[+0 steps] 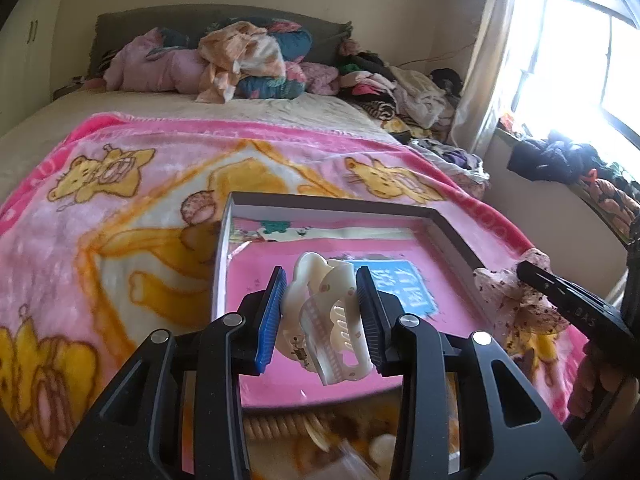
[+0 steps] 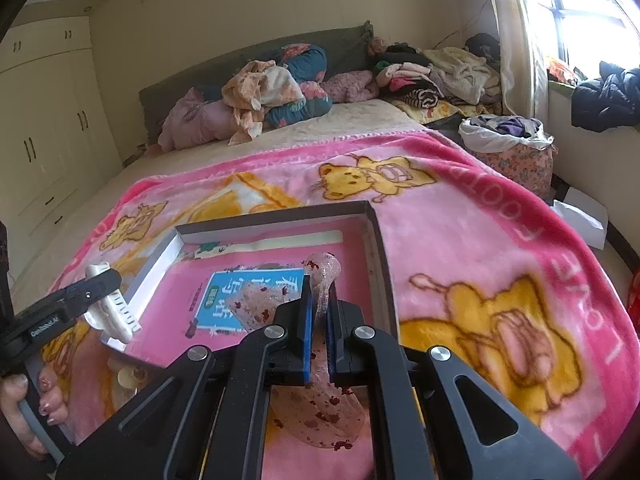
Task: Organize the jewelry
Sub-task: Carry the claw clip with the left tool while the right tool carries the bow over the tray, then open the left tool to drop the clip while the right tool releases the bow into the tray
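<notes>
Hair claw clip (image 1: 326, 320), cream-white, sits clamped between the pads of the left gripper (image 1: 322, 314) above the shallow box (image 1: 452, 232) on the pink blanket (image 1: 132, 216), probably so it can be lowered inside. Its long axis runs roughly along the fingers, teeth toward the camera. The right gripper (image 2: 319, 334), jaws narrowed, pinches a sheer speckled scrunchie (image 2: 323, 276) over the box's near right side; whether it is a scrunchie or a bow is hard to tell.
</notes>
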A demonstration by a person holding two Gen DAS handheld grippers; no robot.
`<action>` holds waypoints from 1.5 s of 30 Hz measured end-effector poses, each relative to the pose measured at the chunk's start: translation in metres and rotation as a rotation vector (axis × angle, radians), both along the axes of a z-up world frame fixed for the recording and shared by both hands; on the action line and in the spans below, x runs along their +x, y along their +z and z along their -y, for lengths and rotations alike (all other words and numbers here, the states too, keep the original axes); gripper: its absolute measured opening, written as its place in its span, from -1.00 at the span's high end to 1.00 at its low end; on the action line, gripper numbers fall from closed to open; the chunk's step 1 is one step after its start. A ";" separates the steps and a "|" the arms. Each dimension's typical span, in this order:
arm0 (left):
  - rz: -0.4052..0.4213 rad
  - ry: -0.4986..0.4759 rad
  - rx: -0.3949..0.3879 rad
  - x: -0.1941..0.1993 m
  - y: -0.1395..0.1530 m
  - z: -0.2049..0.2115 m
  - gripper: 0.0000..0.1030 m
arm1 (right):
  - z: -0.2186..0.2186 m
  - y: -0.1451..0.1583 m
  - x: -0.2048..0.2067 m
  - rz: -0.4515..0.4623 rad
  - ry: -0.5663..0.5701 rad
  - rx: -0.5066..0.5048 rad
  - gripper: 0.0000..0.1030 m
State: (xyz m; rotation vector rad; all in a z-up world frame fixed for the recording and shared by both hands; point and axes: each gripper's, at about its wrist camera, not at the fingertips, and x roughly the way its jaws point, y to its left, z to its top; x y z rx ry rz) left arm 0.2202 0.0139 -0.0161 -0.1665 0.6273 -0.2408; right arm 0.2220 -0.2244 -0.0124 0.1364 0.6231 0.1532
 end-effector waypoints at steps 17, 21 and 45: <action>-0.075 -0.005 -0.008 0.030 -0.035 0.000 0.45 | -0.019 -0.034 0.042 -0.098 -0.004 -0.032 0.83; -0.073 -0.003 -0.010 0.030 -0.034 0.000 0.45 | -0.017 -0.039 0.043 -0.104 -0.018 -0.045 0.76; -0.050 0.049 0.015 0.028 -0.031 -0.009 0.12 | -0.006 -0.025 -0.019 -0.009 -0.031 -0.028 -0.29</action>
